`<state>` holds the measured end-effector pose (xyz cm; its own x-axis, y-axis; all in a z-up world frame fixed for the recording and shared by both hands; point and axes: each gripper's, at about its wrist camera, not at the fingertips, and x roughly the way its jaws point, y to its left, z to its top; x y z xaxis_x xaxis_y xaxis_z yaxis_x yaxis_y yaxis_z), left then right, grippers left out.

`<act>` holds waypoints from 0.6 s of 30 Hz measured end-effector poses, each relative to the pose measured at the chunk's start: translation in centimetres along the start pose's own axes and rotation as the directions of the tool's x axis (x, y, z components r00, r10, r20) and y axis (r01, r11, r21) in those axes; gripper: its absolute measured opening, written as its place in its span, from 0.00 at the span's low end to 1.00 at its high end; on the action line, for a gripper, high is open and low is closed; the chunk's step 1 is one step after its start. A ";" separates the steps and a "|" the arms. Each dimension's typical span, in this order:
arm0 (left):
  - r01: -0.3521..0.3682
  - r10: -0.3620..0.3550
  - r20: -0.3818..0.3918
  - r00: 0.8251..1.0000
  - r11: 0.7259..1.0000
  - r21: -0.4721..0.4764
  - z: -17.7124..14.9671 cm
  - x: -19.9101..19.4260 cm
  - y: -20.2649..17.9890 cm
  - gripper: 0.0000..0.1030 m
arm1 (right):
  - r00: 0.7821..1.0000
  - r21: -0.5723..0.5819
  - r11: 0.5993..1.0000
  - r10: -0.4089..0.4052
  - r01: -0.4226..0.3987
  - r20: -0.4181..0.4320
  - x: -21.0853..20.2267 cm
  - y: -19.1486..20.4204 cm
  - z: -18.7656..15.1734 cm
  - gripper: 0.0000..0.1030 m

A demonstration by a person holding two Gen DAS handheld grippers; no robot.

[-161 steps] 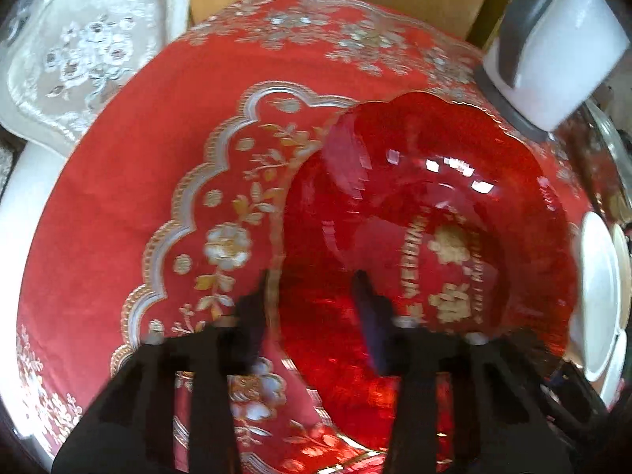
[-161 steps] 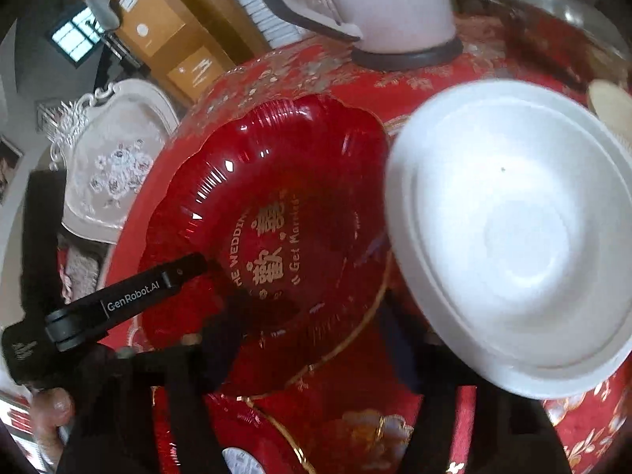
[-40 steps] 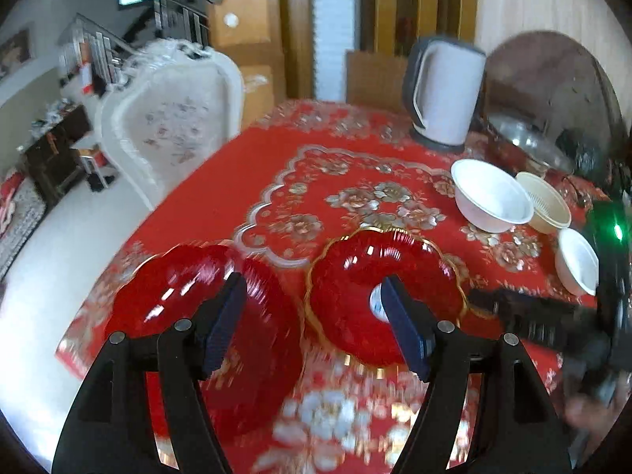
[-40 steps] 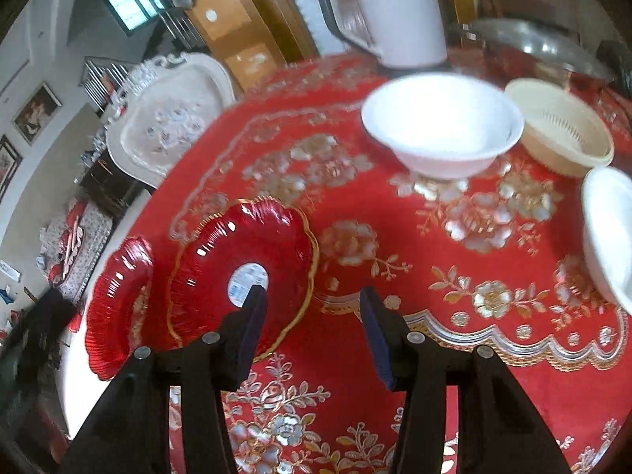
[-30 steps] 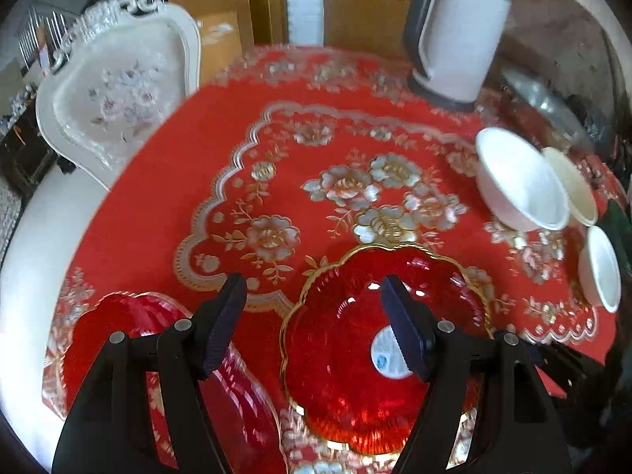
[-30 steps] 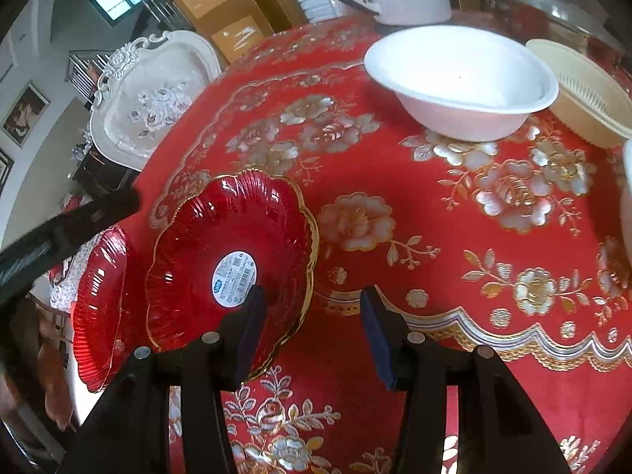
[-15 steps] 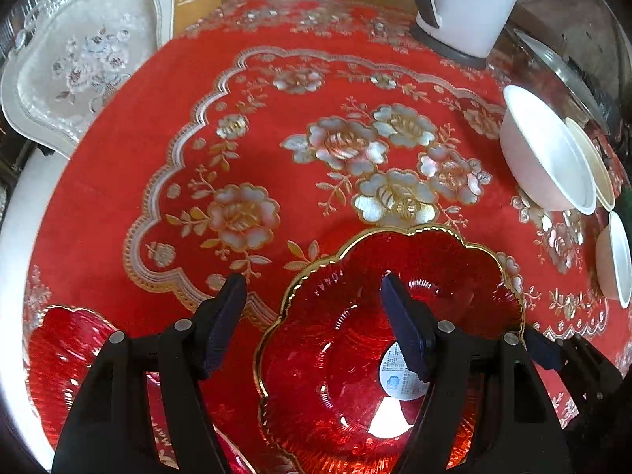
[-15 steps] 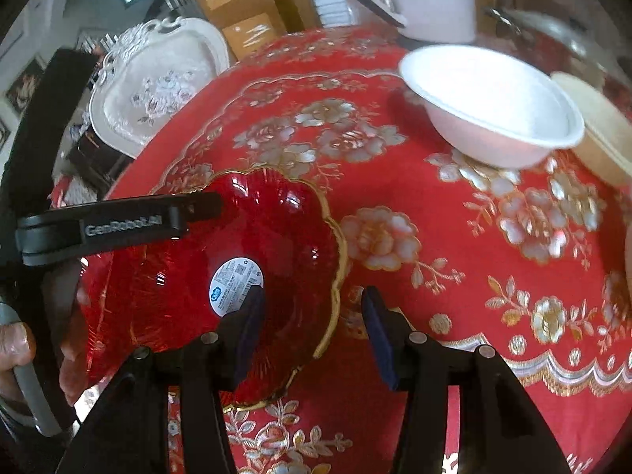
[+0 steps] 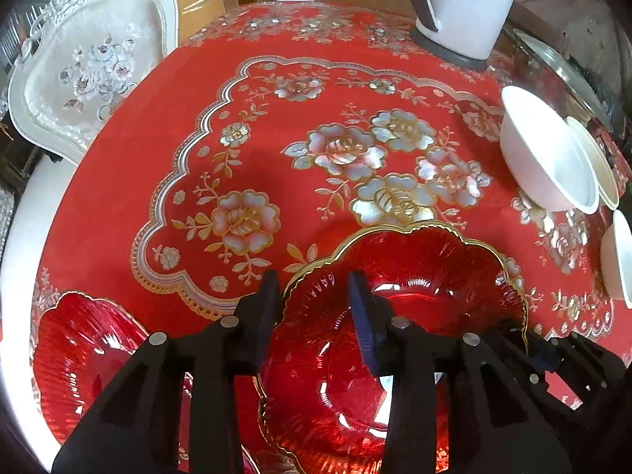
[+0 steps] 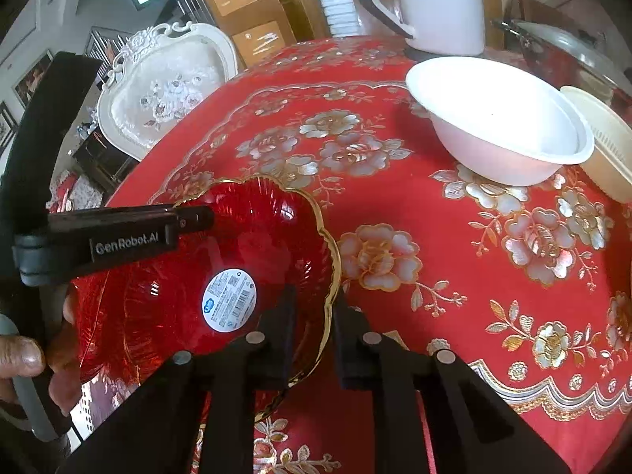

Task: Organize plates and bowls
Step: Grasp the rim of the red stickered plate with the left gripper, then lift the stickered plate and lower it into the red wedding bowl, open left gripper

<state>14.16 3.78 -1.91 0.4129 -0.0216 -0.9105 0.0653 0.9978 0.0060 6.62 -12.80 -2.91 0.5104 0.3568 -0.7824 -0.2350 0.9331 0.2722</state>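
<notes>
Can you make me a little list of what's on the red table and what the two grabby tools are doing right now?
table cover: red cloth with gold and silver flowers
gold-rimmed red dish: one tool on each side of its rim; round sticker in the middle
left tool: jaws closing over the dish rim
right tool: shut on the dish rim
second red dish: on the cloth, beside the first
white bowl: upright, past the flowers
cream basket: next to the white bowl
white kettle: at the far edge
</notes>
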 end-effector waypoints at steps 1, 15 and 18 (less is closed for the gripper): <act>0.004 -0.004 -0.001 1.000 1.000 -0.001 0.0 0.0 -0.1 0.34 | 1.000 0.000 1.000 -0.001 0.001 0.001 0.0 0.0 0.0 0.14; 0.068 -0.068 0.046 0.997 0.998 0.010 0.4 -3.6 -1.7 0.34 | 0.997 0.032 0.999 -0.003 0.000 0.080 -3.9 -1.3 0.9 0.14; 0.063 -0.063 0.057 0.996 0.998 0.006 0.2 -4.5 -1.4 0.34 | 0.996 0.033 0.999 0.008 -0.011 0.089 -4.4 -1.2 0.9 0.14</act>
<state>12.40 2.44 2.24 0.4590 -0.0883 -0.8840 0.0964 0.9941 -0.0493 5.39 -15.45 0.77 0.5804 0.3671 -0.7269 -0.2133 0.9300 0.2993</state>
